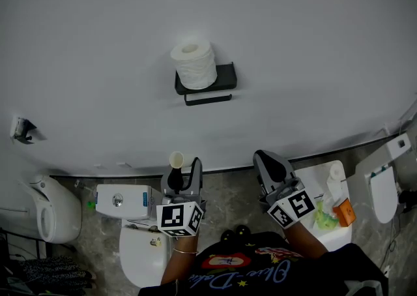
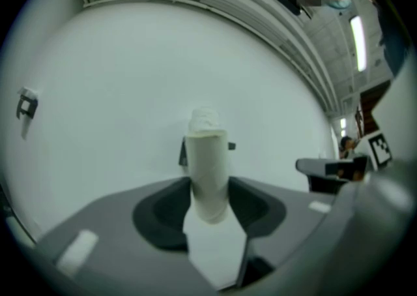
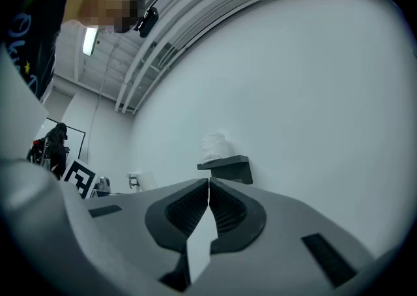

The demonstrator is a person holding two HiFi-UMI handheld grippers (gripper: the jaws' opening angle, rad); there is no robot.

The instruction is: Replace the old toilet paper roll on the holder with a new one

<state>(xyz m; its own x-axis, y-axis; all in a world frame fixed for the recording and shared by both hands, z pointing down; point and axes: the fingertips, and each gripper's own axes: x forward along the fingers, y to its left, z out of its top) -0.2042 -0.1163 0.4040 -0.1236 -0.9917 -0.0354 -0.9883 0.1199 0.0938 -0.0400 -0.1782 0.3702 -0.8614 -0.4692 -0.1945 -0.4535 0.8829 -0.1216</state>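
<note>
Nearest, low in the head view, the left gripper has its jaws partly apart and pressed on either side of a bare cardboard tube, which it holds upright. Just right of it, the right gripper has its jaws fully together with nothing between them. Beyond both, on the wall, the black holder carries the new roll standing on end on its top shelf, while the bar beneath looks bare. So the step in hand seems to be parting with the tube and bringing the roll down onto the bar. Squeeze the tube only lightly, since card crushes, and set it where it cannot roll. Open the right jaws wide before reaching, take the soft roll by its sides without denting it, and line its core up with the bar's free end. Which end of the bar is free cannot be made out. The tube blocks most of the holder in the left gripper view, and the things on the white stand at far right are too small to name
</note>
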